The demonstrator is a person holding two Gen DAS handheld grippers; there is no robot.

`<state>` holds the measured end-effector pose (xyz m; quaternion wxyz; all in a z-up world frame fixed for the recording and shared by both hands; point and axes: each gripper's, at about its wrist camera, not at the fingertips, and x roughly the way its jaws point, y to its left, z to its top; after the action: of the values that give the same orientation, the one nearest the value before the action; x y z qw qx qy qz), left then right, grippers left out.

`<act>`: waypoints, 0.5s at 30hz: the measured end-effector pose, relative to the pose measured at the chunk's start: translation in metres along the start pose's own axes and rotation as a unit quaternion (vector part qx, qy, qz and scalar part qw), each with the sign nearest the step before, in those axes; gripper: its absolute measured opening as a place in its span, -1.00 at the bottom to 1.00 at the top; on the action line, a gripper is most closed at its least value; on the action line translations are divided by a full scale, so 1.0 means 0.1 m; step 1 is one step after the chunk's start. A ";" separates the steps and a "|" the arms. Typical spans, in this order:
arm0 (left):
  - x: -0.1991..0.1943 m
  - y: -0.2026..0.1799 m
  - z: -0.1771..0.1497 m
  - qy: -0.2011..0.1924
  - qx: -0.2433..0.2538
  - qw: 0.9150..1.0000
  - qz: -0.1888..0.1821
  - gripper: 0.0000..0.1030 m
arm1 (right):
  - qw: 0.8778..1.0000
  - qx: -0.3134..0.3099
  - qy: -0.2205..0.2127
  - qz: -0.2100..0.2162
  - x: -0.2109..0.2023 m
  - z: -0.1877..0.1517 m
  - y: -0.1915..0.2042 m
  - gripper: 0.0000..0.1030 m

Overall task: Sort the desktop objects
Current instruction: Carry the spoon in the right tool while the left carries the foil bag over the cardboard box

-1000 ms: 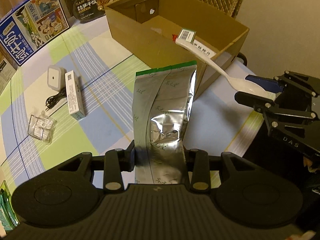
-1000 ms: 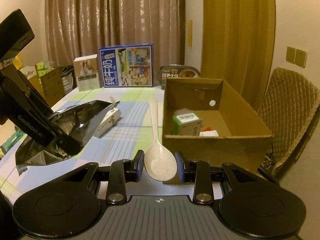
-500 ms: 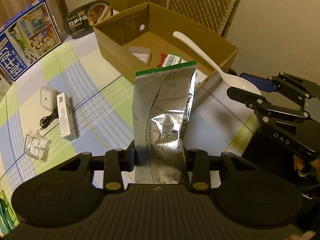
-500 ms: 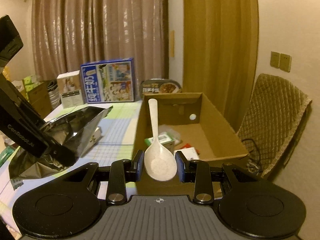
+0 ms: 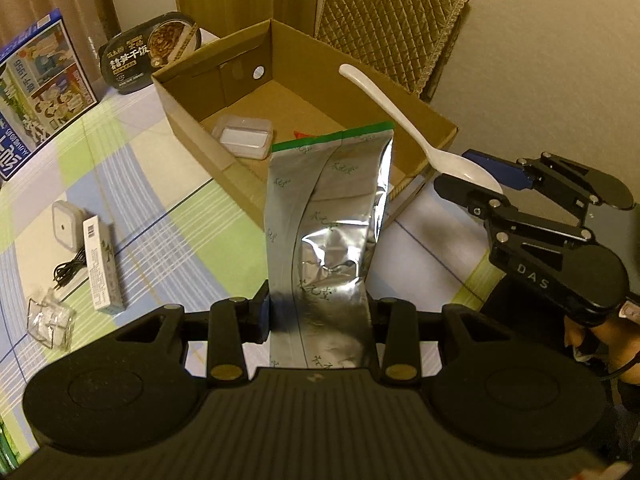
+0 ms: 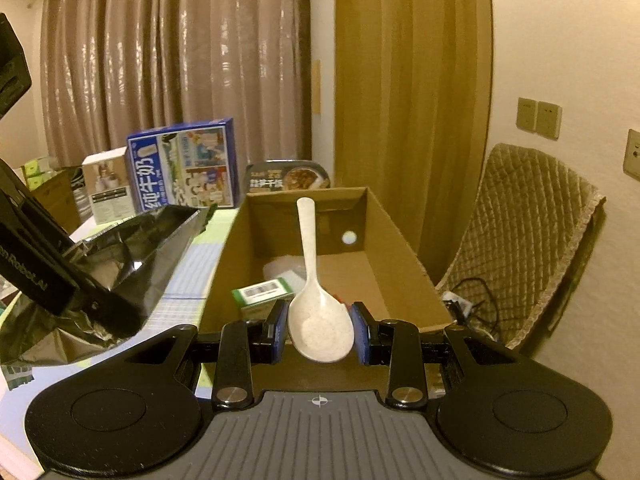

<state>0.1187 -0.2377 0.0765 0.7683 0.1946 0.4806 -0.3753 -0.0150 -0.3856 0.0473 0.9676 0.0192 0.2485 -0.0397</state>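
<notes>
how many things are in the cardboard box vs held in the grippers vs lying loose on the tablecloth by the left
In the cardboard box: 3 (clear tub, green-white carton, red item)
Held: 2 (foil pouch, white spoon)
Loose: 3 (charger, slim box, clear packet)
Total: 8

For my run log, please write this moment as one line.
left gripper: shut on foil pouch | right gripper: shut on white spoon | spoon handle over cardboard box | nothing released

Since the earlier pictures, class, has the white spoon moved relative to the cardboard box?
Yes. The white spoon has advanced over the cardboard box; its handle now reaches inside.
</notes>
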 end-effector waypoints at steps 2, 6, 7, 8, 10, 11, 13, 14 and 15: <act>0.02 -0.02 0.07 0.000 -0.005 1.000 -0.002 -0.36 | 1.000 0.002 0.001 -0.003 0.03 0.00 -0.05 -0.40; 0.07 -0.04 0.20 0.000 -0.017 1.000 -0.009 -0.36 | 1.000 0.001 0.000 -0.006 0.09 0.03 -0.11 -0.40; 0.09 -0.05 0.23 0.001 -0.019 1.000 -0.010 -0.36 | 1.000 0.001 -0.001 -0.007 0.10 0.05 -0.13 -0.40; 0.11 -0.06 0.25 0.002 -0.021 1.000 -0.011 -0.36 | 1.000 0.000 -0.002 -0.008 0.11 0.06 -0.14 -0.40; 0.15 -0.06 0.31 0.003 -0.028 0.999 -0.016 -0.36 | 1.000 0.001 -0.003 -0.009 0.16 0.10 -0.18 -0.40; 0.17 -0.06 0.33 0.004 -0.034 0.999 -0.019 -0.36 | 1.000 0.000 -0.003 -0.010 0.17 0.12 -0.19 -0.40; 0.21 -0.04 0.38 0.005 -0.045 0.999 -0.024 -0.36 | 1.000 0.000 -0.004 -0.011 0.21 0.15 -0.23 -0.40; 0.23 -0.03 0.41 0.006 -0.049 0.998 -0.024 -0.36 | 1.000 0.000 -0.005 -0.011 0.22 0.16 -0.24 -0.40; 0.25 -0.02 0.43 0.007 -0.054 0.998 -0.024 -0.36 | 1.000 0.001 -0.005 -0.012 0.24 0.17 -0.26 -0.40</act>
<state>0.1490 -0.2770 0.0747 0.7653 0.1439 0.5097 -0.3659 0.0116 -0.4139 0.0500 0.9684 0.0171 0.2435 -0.0515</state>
